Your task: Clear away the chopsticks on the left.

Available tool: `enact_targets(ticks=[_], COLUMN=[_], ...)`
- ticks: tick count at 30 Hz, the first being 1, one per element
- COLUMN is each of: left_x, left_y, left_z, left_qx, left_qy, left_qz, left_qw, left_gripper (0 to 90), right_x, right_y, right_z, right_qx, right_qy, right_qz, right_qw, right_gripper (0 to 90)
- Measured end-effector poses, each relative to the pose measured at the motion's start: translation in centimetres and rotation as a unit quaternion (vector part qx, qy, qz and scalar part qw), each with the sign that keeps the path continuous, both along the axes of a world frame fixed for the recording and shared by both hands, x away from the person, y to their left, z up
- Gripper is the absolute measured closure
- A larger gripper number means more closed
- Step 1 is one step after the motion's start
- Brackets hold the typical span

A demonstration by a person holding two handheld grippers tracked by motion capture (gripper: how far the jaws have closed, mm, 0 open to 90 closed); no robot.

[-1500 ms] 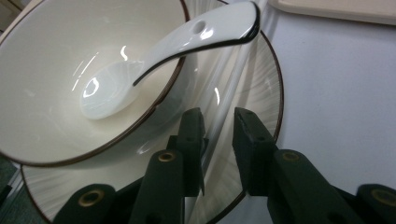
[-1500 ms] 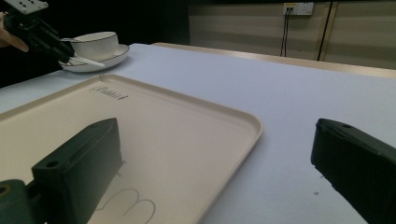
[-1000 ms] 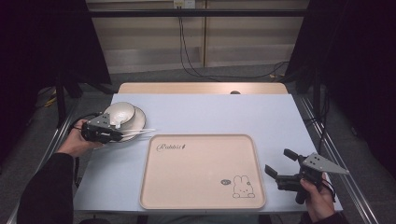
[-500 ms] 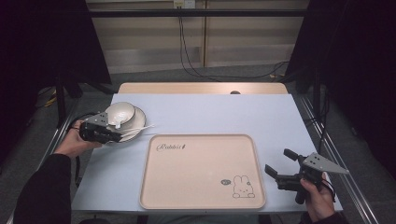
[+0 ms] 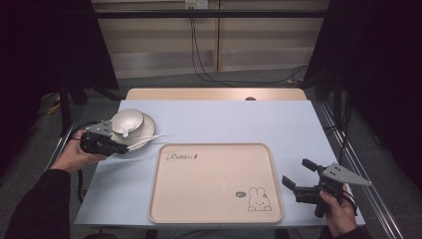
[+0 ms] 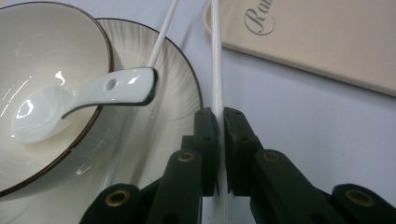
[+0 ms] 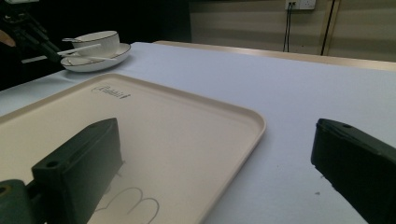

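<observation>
While the left gripper [image 6: 218, 122] is pinching a thin white chopstick [image 6: 215, 56], it is pulling back beside the ribbed white plate [image 6: 180, 79]; the right gripper [image 5: 302, 179], jaws apart, is waiting far from that plate.

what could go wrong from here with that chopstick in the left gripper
The left gripper pinches one thin white chopstick near its end, so it could pivot or slip out. The second chopstick leans loose on the plate rim and may roll off if nudged. The spoon in the bowl overhangs close by.
</observation>
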State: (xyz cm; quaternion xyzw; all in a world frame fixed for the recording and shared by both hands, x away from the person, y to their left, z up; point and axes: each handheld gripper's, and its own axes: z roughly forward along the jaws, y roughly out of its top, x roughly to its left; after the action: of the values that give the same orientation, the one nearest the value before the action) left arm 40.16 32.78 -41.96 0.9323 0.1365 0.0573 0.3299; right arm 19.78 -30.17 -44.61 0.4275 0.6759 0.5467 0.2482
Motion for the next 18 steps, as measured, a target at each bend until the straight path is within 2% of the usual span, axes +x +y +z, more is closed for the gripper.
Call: enact_targets(ticks=[5,7,8,10,11,12,13,15,18], left_x=[-1.0,-1.3,-1.6,-1.9,-2.3,-2.5,-2.7,-3.1,-3.7], left_y=[0.1,0.2,0.2,0.4,0.3,0.3,0.3,0.3,0.4], left_z=[0.5,0.8,0.9,1.3,1.4,1.5,1.5,1.6,1.6], left_qx=[-0.013,-0.014,-0.022,-0.021,-0.037,-0.039,-0.036,-0.036,-0.035], left_qy=[0.003,0.015,0.013,0.014,0.018,0.020,0.017,0.030,0.034], left_qz=[0.015,0.019,0.028,0.028,0.045,0.045,0.051,0.061,0.077], left_qw=[0.9998,0.9996,0.9993,0.9993,0.9982,0.9980,0.9979,0.9971,0.9959], left_gripper=[84.7,84.7,84.7,84.7,84.7,84.7,84.7,84.7,84.7], right_x=[0.0,0.0,0.0,0.0,0.0,0.0,0.1,0.1,0.1], right_y=[-0.1,0.0,0.0,0.0,0.0,0.0,0.0,0.1,0.1], right_z=[0.0,0.0,0.0,0.0,0.0,0.0,0.0,0.0,0.0], right_qx=[-0.008,-0.007,-0.007,-0.007,-0.007,-0.005,-0.006,-0.003,-0.007], right_qy=[-0.005,-0.003,-0.002,-0.003,-0.003,-0.002,-0.003,-0.003,-0.003], right_qz=[0.000,0.000,0.000,0.000,0.000,0.000,0.001,0.003,0.003], right_qw=[1.0000,1.0000,1.0000,1.0000,1.0000,1.0000,1.0000,1.0000,1.0000], right_gripper=[1.5,1.5,1.5,1.5,1.5,1.5,1.5,1.5,1.5])
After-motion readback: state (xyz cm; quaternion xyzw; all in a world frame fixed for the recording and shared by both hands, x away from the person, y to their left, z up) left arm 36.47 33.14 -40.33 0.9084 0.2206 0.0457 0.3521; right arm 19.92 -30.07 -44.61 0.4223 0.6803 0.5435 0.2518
